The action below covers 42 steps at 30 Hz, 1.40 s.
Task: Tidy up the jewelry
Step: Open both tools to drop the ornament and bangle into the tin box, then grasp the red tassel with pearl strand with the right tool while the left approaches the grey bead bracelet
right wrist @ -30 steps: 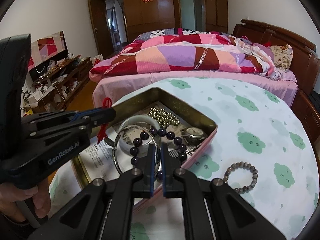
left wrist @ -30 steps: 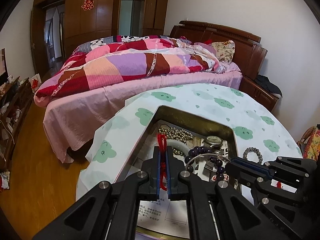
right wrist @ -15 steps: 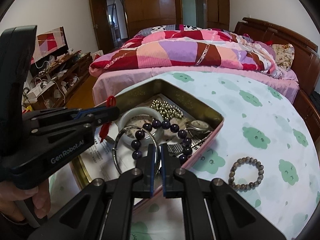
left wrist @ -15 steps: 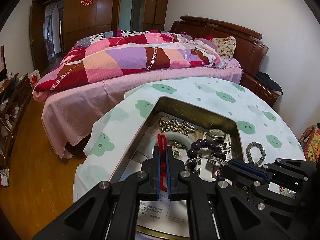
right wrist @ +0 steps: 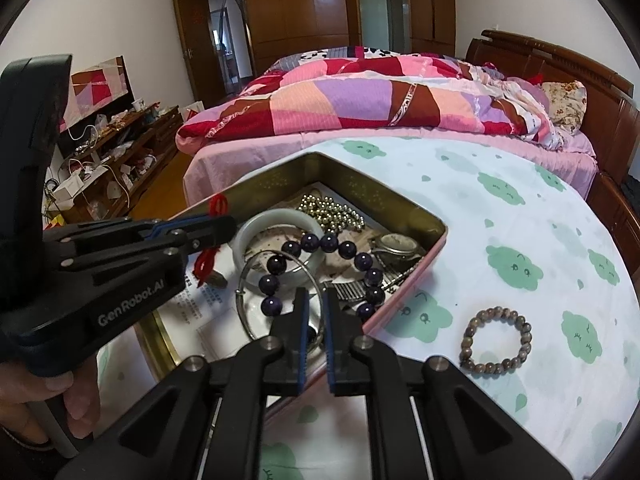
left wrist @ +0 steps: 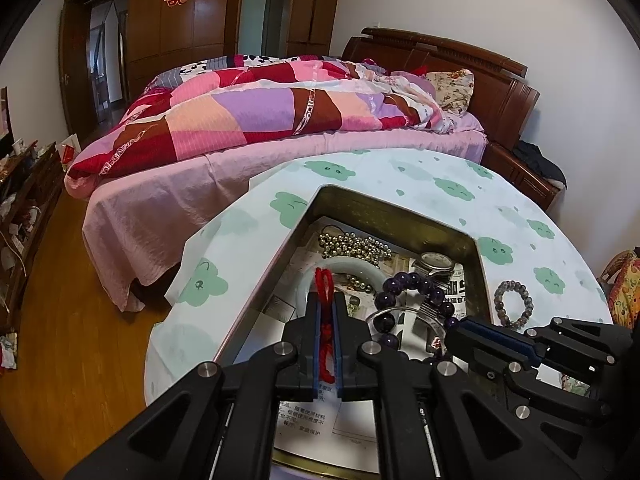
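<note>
One purple bead bracelet (right wrist: 326,264) — dark, glossy.

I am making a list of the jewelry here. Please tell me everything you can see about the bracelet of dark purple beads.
The dark purple bead bracelet is a loop of large, round, glossy beads, deep violet, almost black. It looks like polished stone or glass. It sits over the open tin box, above a thin silver bangle and a pale jade-like bangle. Its near part lies between the fingers of the right gripper, which seem to pinch it. Its far beads lie close to a wristwatch.
</note>
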Tool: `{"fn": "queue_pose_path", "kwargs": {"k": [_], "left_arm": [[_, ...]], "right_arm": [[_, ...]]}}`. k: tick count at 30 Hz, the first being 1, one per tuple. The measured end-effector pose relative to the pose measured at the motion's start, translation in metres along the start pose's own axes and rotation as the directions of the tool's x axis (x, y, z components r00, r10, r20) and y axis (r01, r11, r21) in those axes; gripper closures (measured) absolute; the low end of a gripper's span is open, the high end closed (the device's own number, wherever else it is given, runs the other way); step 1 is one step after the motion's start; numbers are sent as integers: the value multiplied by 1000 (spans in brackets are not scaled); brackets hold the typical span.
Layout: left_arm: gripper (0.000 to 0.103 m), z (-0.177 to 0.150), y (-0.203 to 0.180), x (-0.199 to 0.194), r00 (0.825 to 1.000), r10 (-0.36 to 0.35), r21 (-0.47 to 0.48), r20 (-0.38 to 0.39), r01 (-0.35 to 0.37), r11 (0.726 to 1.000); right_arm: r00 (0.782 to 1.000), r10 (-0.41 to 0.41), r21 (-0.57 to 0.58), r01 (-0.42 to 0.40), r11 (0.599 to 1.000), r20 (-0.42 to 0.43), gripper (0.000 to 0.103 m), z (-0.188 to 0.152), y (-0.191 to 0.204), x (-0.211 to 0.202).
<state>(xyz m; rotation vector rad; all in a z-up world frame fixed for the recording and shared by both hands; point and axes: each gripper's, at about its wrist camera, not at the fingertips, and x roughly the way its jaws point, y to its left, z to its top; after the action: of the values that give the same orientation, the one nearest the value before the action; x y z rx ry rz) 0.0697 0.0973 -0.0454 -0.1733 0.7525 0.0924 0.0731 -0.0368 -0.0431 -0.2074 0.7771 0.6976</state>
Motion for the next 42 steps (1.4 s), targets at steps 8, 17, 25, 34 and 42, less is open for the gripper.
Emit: {"fn": "queue_pose_path", "kwargs": {"k": [8, 17, 25, 34, 42], "left_arm": [[78, 2, 0, -1, 1000, 1, -7, -2, -1, 1000], [46, 5, 4, -12, 998, 5, -28, 57, -3, 1000], [45, 4, 6, -22, 996, 28, -53, 90, -23, 998], [45, -2, -16, -30, 994, 21, -3, 107, -20, 1000], [45, -10, -52, -31, 996, -17, 81, 90, 9, 997]], "right_arm": [[1000, 23, 5, -23, 1000, 14, 85, -1, 1, -1], [1000, 6, -21, -5, 1000, 31, 65, -2, 8, -4], [997, -35, 42, 33, 999, 64, 39, 2, -9, -25], [989, -127, 160, 114, 980, 74, 39, -24, -71, -67], [978, -211, 285, 203, 937, -4, 40, -66, -128, -84]]}}
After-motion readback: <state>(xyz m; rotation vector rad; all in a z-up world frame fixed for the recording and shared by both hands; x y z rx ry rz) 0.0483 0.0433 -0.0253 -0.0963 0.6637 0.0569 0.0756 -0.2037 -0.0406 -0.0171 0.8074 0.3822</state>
